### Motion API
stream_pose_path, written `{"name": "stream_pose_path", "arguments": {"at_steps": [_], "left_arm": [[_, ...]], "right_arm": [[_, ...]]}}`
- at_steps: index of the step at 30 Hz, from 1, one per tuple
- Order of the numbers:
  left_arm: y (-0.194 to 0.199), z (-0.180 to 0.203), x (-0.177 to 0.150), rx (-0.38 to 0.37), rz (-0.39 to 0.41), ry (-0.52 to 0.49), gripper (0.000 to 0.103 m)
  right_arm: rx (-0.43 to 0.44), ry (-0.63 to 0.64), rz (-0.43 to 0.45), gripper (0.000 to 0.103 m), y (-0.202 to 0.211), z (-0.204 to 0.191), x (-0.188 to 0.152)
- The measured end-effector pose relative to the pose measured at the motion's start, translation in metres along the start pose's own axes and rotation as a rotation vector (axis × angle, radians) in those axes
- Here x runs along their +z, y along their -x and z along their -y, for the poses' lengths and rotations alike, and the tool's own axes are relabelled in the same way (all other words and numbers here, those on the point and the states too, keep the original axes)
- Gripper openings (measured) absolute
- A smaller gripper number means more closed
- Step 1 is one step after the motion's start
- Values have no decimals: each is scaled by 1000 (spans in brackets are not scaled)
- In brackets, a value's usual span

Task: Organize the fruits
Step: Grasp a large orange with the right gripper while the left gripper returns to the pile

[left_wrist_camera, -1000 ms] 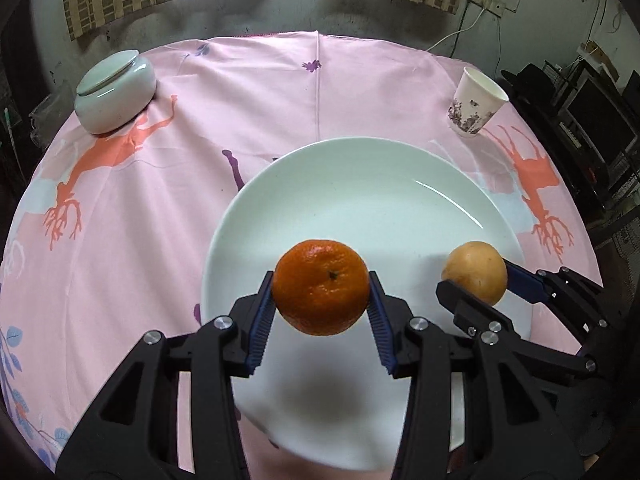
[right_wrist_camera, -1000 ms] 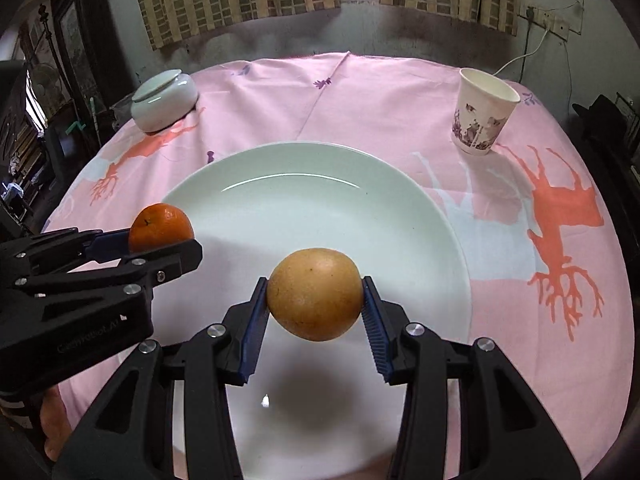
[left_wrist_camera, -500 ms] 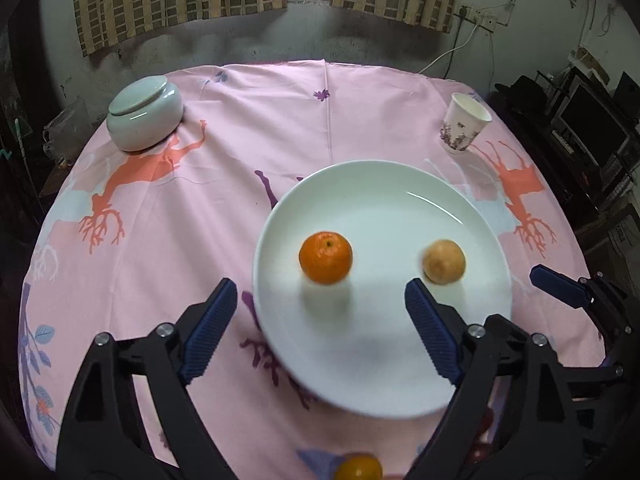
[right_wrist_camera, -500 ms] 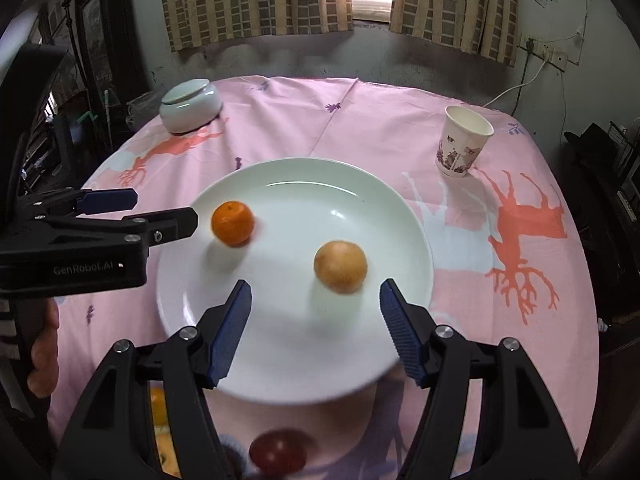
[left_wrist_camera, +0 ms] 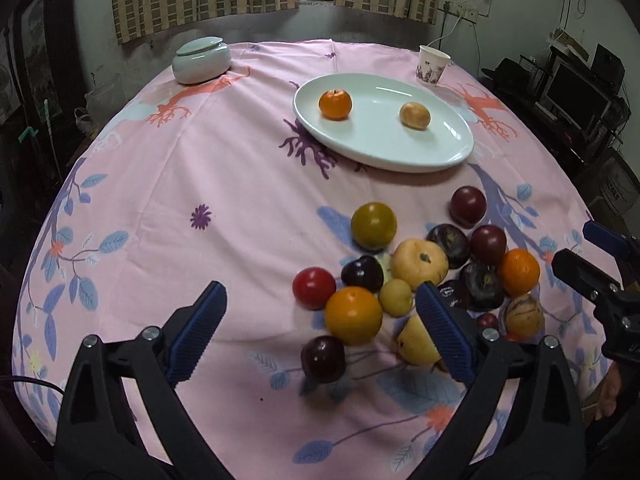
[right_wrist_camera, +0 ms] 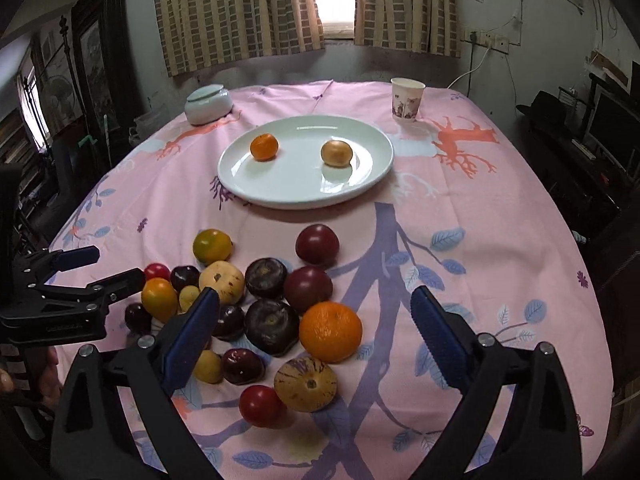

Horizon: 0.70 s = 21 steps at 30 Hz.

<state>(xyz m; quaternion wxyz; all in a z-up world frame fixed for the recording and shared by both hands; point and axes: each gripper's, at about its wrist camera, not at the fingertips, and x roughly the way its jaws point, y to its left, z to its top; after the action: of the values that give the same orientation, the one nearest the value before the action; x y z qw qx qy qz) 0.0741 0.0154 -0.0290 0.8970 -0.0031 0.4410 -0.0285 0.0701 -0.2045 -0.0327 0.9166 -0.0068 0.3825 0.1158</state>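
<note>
In the left wrist view, the left gripper (left_wrist_camera: 320,330) is opening wide, holding nothing, above the fruit pile (left_wrist_camera: 420,276); a small orange (left_wrist_camera: 335,104) is sitting on the white plate (left_wrist_camera: 384,156).

In the right wrist view, the right gripper (right_wrist_camera: 316,338) is opening wide too, empty, over the pile; a brown fruit (right_wrist_camera: 337,153) is lying on the plate.

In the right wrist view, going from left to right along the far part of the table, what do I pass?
Lidded white bowl → orange mandarin on the white plate → tan round fruit on the same plate → paper cup.
</note>
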Motion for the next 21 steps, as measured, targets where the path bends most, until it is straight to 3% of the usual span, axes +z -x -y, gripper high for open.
{"name": "stream_pose_path", "arguments": {"at_steps": [1, 5, 7, 12, 15, 21], "left_arm": [[2, -1, -3, 8, 2, -2, 97], [8, -12, -7, 13, 9, 25, 97], [8, -16, -8, 13, 3, 36, 97], [6, -18, -4, 7, -5, 36, 97], [5, -16, -1, 6, -4, 25, 97], [-4, -19, 2, 17, -21, 25, 97]], "right_arm": [[-1, 3, 0, 95, -2, 0, 0], [-5, -47, -58, 61, -17, 14, -6], [8, -87, -117, 52, -32, 23, -13], [88, -137, -239, 51, -66, 27, -19], [110, -145, -242, 46, -66, 27, -18], [74, -107, -149, 46, -38, 22, -3]]}}
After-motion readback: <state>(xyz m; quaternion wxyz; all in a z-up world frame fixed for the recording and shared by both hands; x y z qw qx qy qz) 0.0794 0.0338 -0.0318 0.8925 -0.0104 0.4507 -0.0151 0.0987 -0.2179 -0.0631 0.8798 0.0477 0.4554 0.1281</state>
